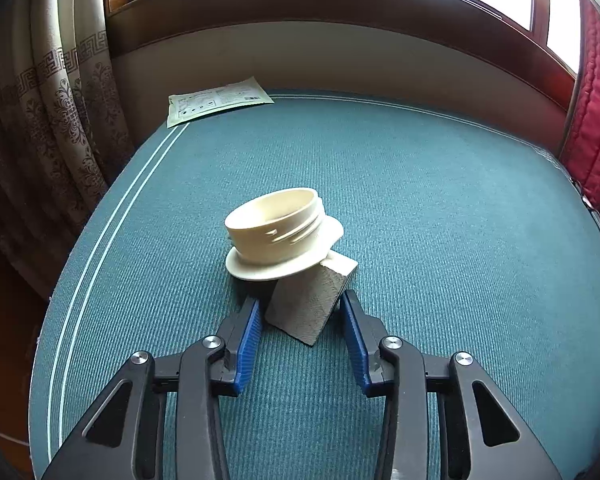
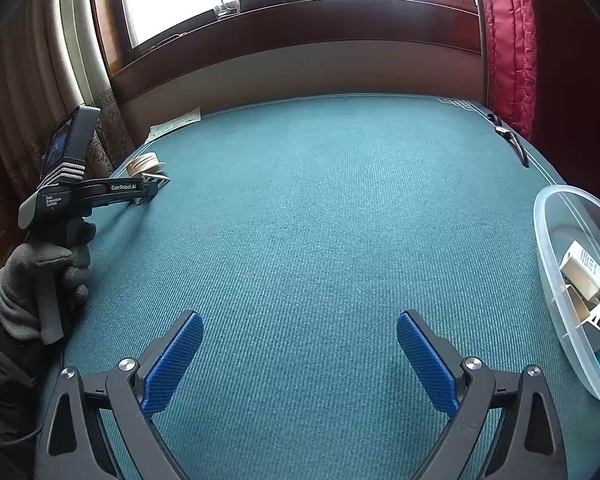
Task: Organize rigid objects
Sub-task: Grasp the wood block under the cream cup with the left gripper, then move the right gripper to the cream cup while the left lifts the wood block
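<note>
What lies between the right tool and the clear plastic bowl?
Only bare green cloth, in the right wrist view, separates the right tool from the clear plastic bowl.

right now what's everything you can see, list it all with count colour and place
threaded ring: 1, cream, tilted on the block
block: 1, grey, between the left pads
table cover: 1, teal, under everything
leaflet: 1, pale green, far left corner
tub: 1, clear, right edge, holds small items
curtains: patterned beige, left
quilted cloth: 1, red, right
left hand-held gripper: black, blue pads, closed on the block
right hand-held gripper: open, nothing between
gloved hand: 1, grey, holding the left handle
</note>
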`<state>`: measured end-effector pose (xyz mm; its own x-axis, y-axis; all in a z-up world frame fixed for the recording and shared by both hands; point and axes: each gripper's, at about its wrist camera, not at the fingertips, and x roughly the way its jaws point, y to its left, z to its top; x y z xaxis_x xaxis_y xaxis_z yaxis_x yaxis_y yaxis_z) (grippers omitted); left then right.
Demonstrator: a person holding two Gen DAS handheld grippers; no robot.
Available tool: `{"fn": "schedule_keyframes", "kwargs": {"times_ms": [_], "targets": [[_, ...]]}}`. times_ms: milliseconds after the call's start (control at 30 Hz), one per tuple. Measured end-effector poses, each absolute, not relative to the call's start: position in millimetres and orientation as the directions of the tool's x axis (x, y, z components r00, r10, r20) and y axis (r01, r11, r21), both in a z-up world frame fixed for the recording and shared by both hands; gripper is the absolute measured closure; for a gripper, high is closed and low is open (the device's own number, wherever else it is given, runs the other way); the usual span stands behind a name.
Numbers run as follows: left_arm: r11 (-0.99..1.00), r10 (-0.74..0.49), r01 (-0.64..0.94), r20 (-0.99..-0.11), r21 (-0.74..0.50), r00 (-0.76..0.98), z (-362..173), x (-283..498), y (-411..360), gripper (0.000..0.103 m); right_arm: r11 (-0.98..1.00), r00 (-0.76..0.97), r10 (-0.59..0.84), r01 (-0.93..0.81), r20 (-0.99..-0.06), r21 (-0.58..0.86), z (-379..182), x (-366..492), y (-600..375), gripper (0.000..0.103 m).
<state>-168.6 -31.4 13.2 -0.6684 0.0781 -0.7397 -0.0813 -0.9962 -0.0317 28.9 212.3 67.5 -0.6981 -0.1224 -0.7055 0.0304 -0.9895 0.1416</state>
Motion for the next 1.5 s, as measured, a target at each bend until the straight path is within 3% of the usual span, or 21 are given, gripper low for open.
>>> {"fn": "schedule_keyframes", "kwargs": {"times_ms": [1000,1500], "targets": [[-0.995,0.095,-0.087,-0.742,-0.05,-0.664,12.9,-171.4,-23.0,0.069,-0.986,-0.683,-0.145,0.038,-0.716,0.164,63.1,24.9,204.3,0.003],[-0.991,0.134,-0.087,-0.73,-0.101,-0.67,20.9,-114.7,-44.1,0.07,-0.985,-0.679,-0.15,0.043,-0.719,0.165,67.8,14.8,197.9,0.003]]}}
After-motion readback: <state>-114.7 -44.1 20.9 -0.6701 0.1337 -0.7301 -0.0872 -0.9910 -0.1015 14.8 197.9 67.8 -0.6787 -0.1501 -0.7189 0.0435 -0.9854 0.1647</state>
